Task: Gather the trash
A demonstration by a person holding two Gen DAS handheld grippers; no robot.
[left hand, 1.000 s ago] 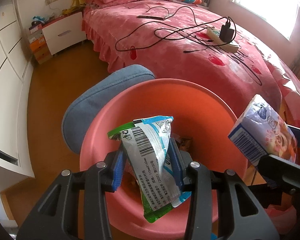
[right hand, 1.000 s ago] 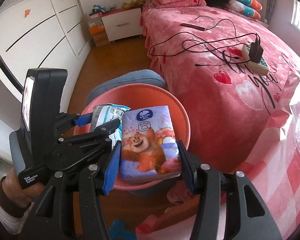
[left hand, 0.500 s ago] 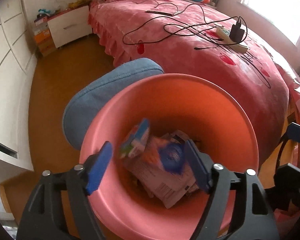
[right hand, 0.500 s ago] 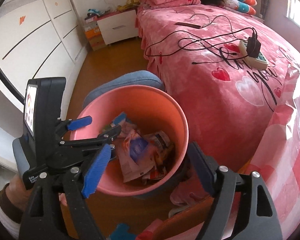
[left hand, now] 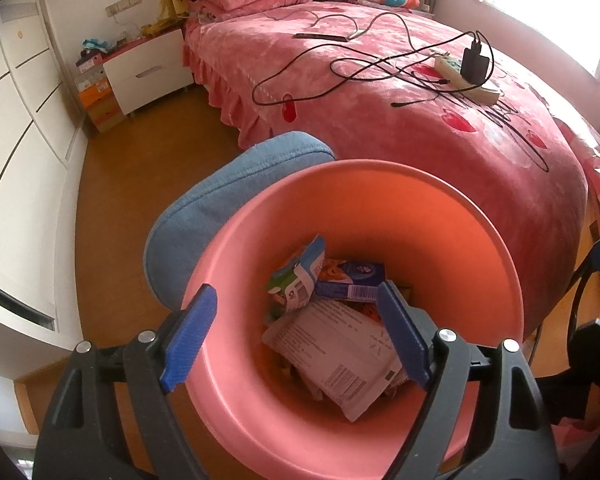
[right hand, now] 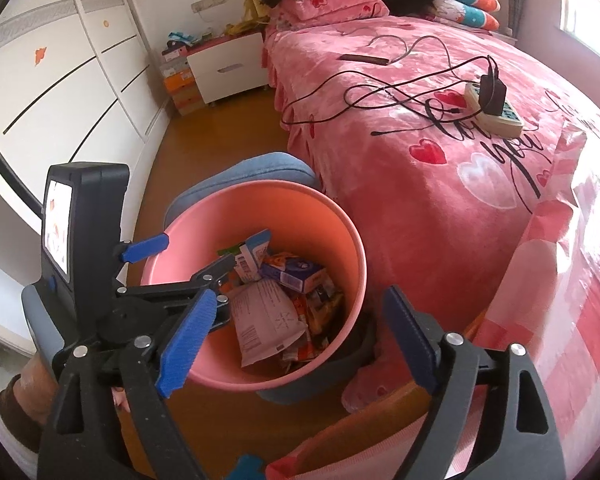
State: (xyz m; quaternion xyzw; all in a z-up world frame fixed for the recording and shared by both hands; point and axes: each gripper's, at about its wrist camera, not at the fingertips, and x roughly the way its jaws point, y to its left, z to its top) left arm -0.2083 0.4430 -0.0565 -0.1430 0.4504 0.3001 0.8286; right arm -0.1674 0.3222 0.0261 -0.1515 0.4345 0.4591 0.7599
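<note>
Trash lies in the bin [left hand: 236,408] just below both tongs: 2 packets, wrapper [left hand: 296,280] and tissue pack [left hand: 352,280], dropped seconds ago. Left tongs [left hand: 296,340] and right tongs [right hand: 300,340] have just been opening and now gape wide, empty. Next pickup can begin.

The pink bin [left hand: 452,216] looks like smooth plastic with a soft sheen. Inside it, at about 6 o'clock, a white wrapper [left hand: 340,356] is glossy crinkled film, and the blue tissue pack [left hand: 350,280] at 12 o'clock seems thin plastic too, though blurred. The bedspread [right hand: 440,200] is fuzzy plush cloth, the floor [left hand: 140,176] polished wood, the blue cushion [left hand: 220,196] matt woven fabric.
</note>
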